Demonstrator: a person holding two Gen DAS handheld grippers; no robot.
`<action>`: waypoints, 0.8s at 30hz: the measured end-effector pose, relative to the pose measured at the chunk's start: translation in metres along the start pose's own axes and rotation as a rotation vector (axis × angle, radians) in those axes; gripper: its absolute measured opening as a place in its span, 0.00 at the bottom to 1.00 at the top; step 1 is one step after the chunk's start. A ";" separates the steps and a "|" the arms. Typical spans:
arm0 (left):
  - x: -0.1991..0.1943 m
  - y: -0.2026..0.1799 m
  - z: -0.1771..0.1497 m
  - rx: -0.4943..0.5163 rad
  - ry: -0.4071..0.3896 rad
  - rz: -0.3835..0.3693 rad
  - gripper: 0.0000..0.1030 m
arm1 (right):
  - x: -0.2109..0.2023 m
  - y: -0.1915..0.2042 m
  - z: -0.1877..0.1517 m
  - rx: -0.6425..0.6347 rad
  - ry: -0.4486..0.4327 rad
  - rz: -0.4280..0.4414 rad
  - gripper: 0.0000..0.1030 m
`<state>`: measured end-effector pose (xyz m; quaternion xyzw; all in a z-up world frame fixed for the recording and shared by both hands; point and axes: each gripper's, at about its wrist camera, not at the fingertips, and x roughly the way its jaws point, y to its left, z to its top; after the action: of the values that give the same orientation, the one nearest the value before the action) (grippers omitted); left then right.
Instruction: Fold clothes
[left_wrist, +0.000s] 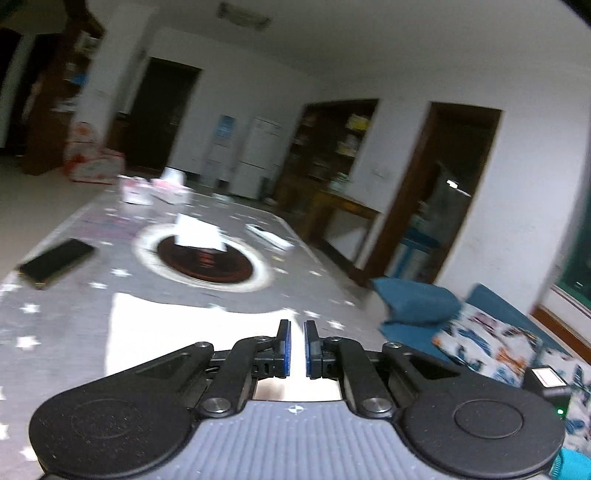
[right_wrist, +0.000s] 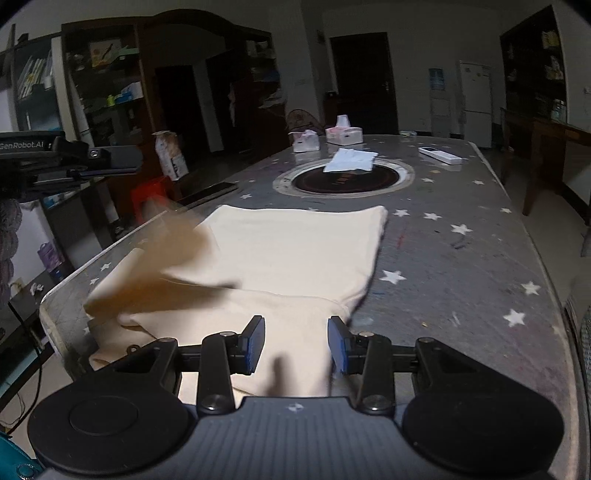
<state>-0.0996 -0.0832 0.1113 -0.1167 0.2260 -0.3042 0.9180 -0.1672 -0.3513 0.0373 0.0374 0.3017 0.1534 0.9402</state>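
Note:
A cream garment (right_wrist: 295, 254) lies spread on the grey star-patterned table (right_wrist: 461, 258), its near part folded over toward the front edge. My right gripper (right_wrist: 296, 343) is open just above the garment's near edge, holding nothing. In the left wrist view the garment (left_wrist: 177, 332) shows as a bright white patch under my left gripper (left_wrist: 297, 347). Its blue pads stand a narrow gap apart with nothing visible between them. A blurred brown shape (right_wrist: 173, 254) crosses the garment's left side in the right wrist view.
A round dark hotplate (right_wrist: 343, 177) with a white cloth (right_wrist: 351, 160) sits mid-table. Tissue boxes (right_wrist: 343, 134) and a remote (right_wrist: 439, 155) lie further back, and a black phone (left_wrist: 55, 262) lies at the left. A blue sofa with a patterned cushion (left_wrist: 487, 343) stands right.

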 end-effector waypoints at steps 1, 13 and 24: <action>0.007 -0.004 -0.002 -0.001 0.012 -0.018 0.07 | -0.001 -0.002 -0.001 0.007 -0.001 -0.005 0.36; 0.019 0.004 -0.033 0.090 0.113 0.049 0.12 | 0.002 -0.004 0.002 0.016 0.019 0.031 0.35; -0.039 0.059 -0.063 0.132 0.142 0.306 0.43 | 0.062 0.035 0.020 -0.046 0.126 0.200 0.32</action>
<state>-0.1282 -0.0173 0.0491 0.0013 0.2848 -0.1827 0.9410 -0.1175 -0.2987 0.0246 0.0362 0.3513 0.2552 0.9001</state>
